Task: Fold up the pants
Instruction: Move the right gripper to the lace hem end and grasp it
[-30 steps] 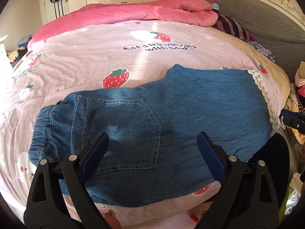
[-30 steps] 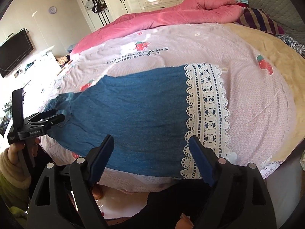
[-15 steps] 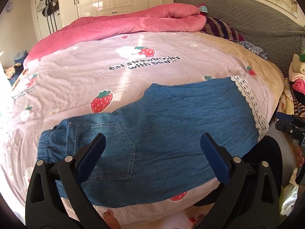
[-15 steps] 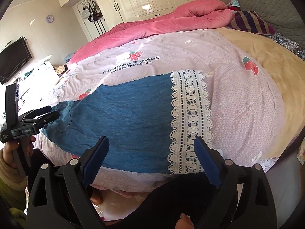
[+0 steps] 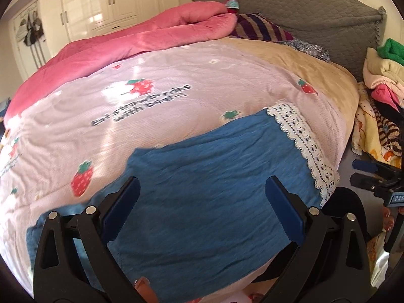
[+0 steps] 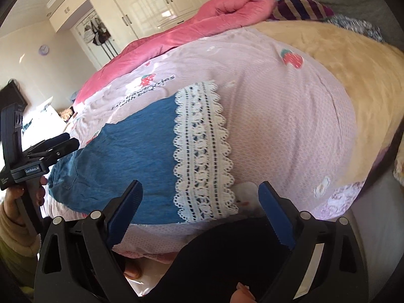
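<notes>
Blue denim pants (image 5: 202, 176) with a white lace hem (image 5: 303, 141) lie flat across the near edge of the bed. My left gripper (image 5: 203, 186) hovers open over the middle of the leg, nothing between its blue pads. In the right wrist view the pants (image 6: 133, 146) stretch leftward and the lace hem (image 6: 199, 151) sits just ahead of my right gripper (image 6: 199, 188), which is open wide and empty above the bed's edge. The left gripper (image 6: 50, 149) shows at the far left, held in a hand near the waist end.
The bed has a pink strawberry sheet (image 5: 151, 88), a rolled pink duvet (image 5: 151, 40) at the far side and a tan blanket (image 6: 341, 58) on the right. A pile of clothes (image 5: 383, 80) sits beside the grey headboard (image 5: 303, 12). White wardrobes (image 6: 156, 5) stand behind.
The left gripper has slid right along the pants, from over the back pocket to over the leg. The right gripper has moved right toward the lace hem and its jaws have widened a little.
</notes>
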`<state>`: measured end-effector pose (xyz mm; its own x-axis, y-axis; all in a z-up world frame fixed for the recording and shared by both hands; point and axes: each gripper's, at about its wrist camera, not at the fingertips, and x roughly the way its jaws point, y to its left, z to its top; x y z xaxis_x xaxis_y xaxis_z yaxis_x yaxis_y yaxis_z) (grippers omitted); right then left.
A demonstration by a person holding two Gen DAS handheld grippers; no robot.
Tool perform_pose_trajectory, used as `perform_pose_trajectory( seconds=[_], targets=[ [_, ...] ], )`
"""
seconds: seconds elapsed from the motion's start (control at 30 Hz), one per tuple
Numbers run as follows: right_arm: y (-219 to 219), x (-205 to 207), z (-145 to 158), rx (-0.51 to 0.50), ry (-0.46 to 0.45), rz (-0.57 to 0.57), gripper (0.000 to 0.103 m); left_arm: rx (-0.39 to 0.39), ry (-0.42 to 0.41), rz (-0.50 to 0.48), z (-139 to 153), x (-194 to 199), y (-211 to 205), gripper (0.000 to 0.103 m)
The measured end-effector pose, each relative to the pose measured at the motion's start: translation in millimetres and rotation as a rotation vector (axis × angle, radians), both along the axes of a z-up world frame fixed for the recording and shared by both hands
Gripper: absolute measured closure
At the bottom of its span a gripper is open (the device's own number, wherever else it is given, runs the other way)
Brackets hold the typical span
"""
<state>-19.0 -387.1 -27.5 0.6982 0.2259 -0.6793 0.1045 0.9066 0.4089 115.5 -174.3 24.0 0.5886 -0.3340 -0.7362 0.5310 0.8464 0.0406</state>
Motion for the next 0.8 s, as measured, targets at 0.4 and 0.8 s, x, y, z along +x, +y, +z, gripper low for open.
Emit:
perform_pose_trajectory(
  seconds=[0.4, 0.8],
  targets=[
    [3.9, 15.9, -30.1, 0.105, 0.097, 0.037, 0.011, 0.027, 0.103, -0.202, -27.7, 64.1, -95.4, 0.010],
    [13.8, 29.2, -52.7, 0.213, 0.150, 0.104, 0.053, 0.005, 0.211, -0.397, -48.5, 98.3, -139.9, 0.010]
  ],
)
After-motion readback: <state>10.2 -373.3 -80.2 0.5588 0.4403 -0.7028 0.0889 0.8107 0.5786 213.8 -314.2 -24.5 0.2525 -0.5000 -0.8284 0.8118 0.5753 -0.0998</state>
